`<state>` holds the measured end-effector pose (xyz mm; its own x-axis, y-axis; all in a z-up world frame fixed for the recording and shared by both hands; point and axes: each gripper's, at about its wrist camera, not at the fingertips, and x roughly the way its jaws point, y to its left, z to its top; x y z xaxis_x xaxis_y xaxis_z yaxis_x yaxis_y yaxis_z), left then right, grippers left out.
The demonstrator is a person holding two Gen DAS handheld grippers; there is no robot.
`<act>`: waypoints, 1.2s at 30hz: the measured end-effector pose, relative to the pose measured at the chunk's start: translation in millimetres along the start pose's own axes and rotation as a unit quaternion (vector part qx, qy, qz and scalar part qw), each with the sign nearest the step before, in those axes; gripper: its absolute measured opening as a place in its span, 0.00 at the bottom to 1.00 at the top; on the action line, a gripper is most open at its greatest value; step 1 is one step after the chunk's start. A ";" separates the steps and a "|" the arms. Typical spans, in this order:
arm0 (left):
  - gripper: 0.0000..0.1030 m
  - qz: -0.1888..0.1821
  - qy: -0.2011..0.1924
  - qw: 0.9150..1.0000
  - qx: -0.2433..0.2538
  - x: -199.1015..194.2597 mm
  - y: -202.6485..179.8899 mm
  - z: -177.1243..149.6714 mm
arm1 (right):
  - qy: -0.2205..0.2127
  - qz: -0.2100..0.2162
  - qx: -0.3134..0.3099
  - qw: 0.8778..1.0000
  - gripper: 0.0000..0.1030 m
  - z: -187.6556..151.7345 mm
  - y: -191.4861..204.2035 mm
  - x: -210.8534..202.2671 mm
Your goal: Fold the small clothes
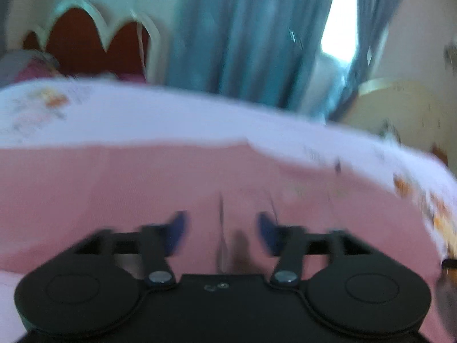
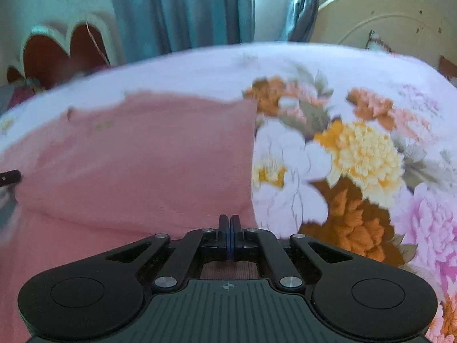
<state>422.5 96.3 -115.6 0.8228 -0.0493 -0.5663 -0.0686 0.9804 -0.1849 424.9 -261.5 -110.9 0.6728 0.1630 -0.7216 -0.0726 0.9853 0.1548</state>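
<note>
- Left wrist view first: the left gripper (image 1: 221, 228) hovers with its blue-padded fingers (image 1: 175, 230) spread wide, nothing between them, only the pink garment (image 1: 114, 188) beneath.
- That spread reads to me as a let-go: the cloth lies flat on the bed rather than hanging from the pads. The picture is smeared, so I cannot tell whether the pads brush the fabric.
- Over to the right wrist view: the right gripper (image 2: 230, 235) has its jaws pressed tight together. Pink cloth sits right at and under the tips, but whether any is pinched between them I cannot tell.
- Where is the task's thing? One pink garment, spread on the floral bedspread (image 2: 357, 148), its straight right edge running from the gripper tips toward the far corner.
- A ridge crosses the pink lower left in this view, which looks like one layer lying over another, so I judge a fold is made or being started from the near edge.
- A sliver of black at the left edge here may be the other tool; too little shows to say.
- Count: one garment, one bedspread, two grippers.
- Behind: blue curtains (image 1: 242, 34), a scalloped red-and-cream headboard (image 1: 85, 28), and a second, cream one (image 2: 385, 14).
</note>
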 end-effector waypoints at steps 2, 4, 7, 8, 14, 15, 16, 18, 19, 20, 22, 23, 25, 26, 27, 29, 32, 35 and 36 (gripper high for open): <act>0.67 -0.026 0.004 1.000 0.016 7.2 -12.1 6.8 | -0.017 0.001 0.014 1.000 0.00 12.6 2.2 10.4; 0.63 -0.058 0.013 0.998 0.036 21.9 -32.5 9.5 | -0.020 0.026 0.011 0.999 0.00 27.6 15.6 29.4; 0.61 -0.086 0.031 0.993 0.073 48.3 -64.5 7.6 | -0.011 0.081 -0.031 0.996 0.00 42.5 55.9 66.3; 0.61 -0.079 0.039 0.993 0.084 55.9 -70.3 6.6 | -0.005 0.095 -0.049 0.994 0.00 45.5 67.2 76.8; 0.66 -0.043 0.059 0.993 0.094 70.9 -38.4 -1.7 | 0.009 0.025 -0.005 1.000 0.00 86.7 14.7 117.6; 0.65 -0.047 0.053 0.993 0.098 69.7 -32.3 -2.3 | 0.007 -0.007 0.021 1.000 0.00 96.2 -6.0 121.9; 0.65 -0.049 0.055 0.992 0.103 72.6 -33.2 -1.4 | 0.005 -0.022 0.033 0.999 0.00 103.3 -19.5 124.3; 0.65 -0.048 0.059 0.991 0.107 72.1 -35.1 0.4 | 0.009 -0.043 0.022 0.999 0.00 113.1 -29.9 127.3; 0.65 -0.048 0.057 0.992 0.103 69.8 -37.8 2.1 | 0.008 -0.040 0.023 0.999 0.00 115.0 -33.1 126.3; 0.67 -0.051 0.053 0.992 0.102 69.4 -41.7 4.2 | 0.011 -0.030 0.028 0.999 0.00 114.8 -36.1 125.2; 0.68 -0.062 0.048 0.991 0.109 63.3 -47.6 4.3 | 0.022 -0.033 0.022 0.999 0.00 106.5 -35.1 121.5; 0.68 -0.065 0.054 0.990 0.114 62.6 -50.1 2.7 | 0.028 -0.037 0.019 0.999 0.00 100.4 -32.3 116.9; 0.64 -0.069 0.062 0.989 0.114 57.3 -50.9 -3.6 | 0.027 -0.027 0.009 0.999 0.00 83.4 -27.6 96.4; 0.65 -0.076 0.064 0.989 0.113 52.2 -49.6 -7.8 | 0.032 -0.027 0.004 0.999 0.00 71.2 -25.9 84.4; 0.65 -0.076 0.069 0.988 0.116 46.1 -47.2 -14.9 | 0.038 -0.023 0.004 0.999 0.00 58.1 -25.1 72.8; 0.65 -0.071 0.068 0.986 0.134 31.7 -44.1 -26.5 | 0.045 -0.025 -0.008 0.999 0.00 28.4 -24.0 51.0; 0.73 -0.072 0.046 0.986 0.146 4.3 -46.8 -31.5 | 0.024 -0.040 -0.014 0.999 0.00 6.8 -19.3 22.6; 0.73 -0.078 0.031 0.986 0.146 -8.1 -55.0 -32.7 | -0.028 -0.019 0.004 0.999 0.00 1.0 -9.6 -6.2; 0.72 -0.080 0.042 0.986 0.141 -3.9 -56.0 -33.7 | -0.032 -0.014 0.002 0.999 0.00 -0.5 -6.1 -7.1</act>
<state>404.1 35.1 -130.1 0.7597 -0.2117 -0.6149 0.2278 0.9722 -0.0532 420.2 -268.7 -107.0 0.7206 0.1320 -0.6807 -0.0507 0.9891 0.1381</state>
